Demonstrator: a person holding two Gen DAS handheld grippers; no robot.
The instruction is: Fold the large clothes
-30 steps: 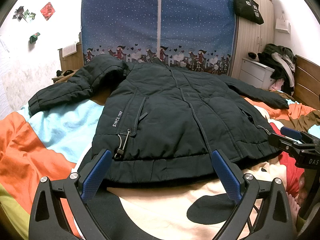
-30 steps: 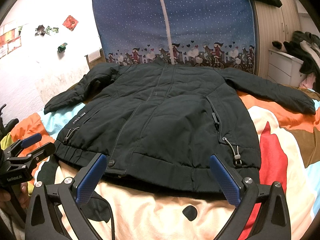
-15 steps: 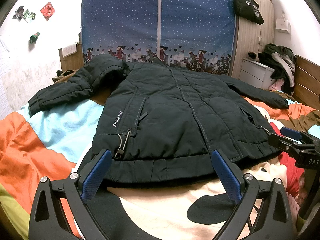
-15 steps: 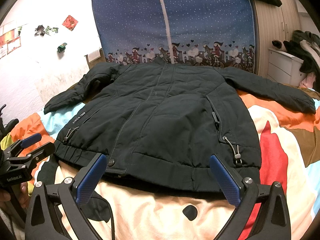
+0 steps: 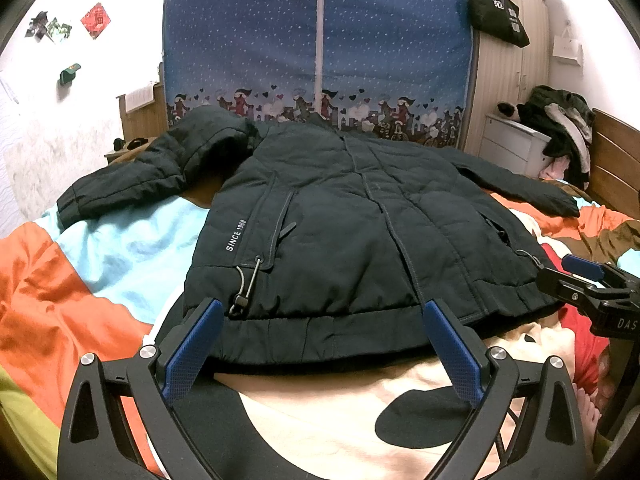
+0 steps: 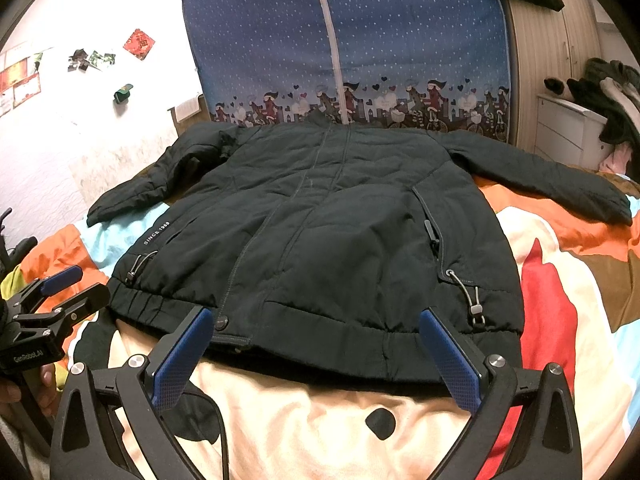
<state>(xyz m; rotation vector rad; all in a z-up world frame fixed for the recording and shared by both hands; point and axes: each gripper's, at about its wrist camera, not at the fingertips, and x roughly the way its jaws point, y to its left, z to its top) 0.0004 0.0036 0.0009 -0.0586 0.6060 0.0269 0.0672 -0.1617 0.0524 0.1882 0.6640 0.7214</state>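
Dark padded zip-up jacket (image 5: 360,240) flat on colourful patchwork bed (image 5: 80,280), sleeves out, zero folds yet. Left tool (image 5: 324,352) and right tool (image 6: 316,356) both spread, holding nothing.

Jacket (image 5: 352,232): we find it dark, spread flat on the bed, both sleeves out to the sides.
Bedspread (image 5: 120,248): orange, pale blue and cream patches.
Left gripper (image 5: 324,320): we see its blue-padded fingers (image 5: 192,350) wide apart, just short of the hem, holding nothing.
Right gripper (image 5: 576,280): at the jacket's right hem corner; we cannot judge its jaws.
Wardrobe (image 5: 320,40): blue fabric, behind the bed.
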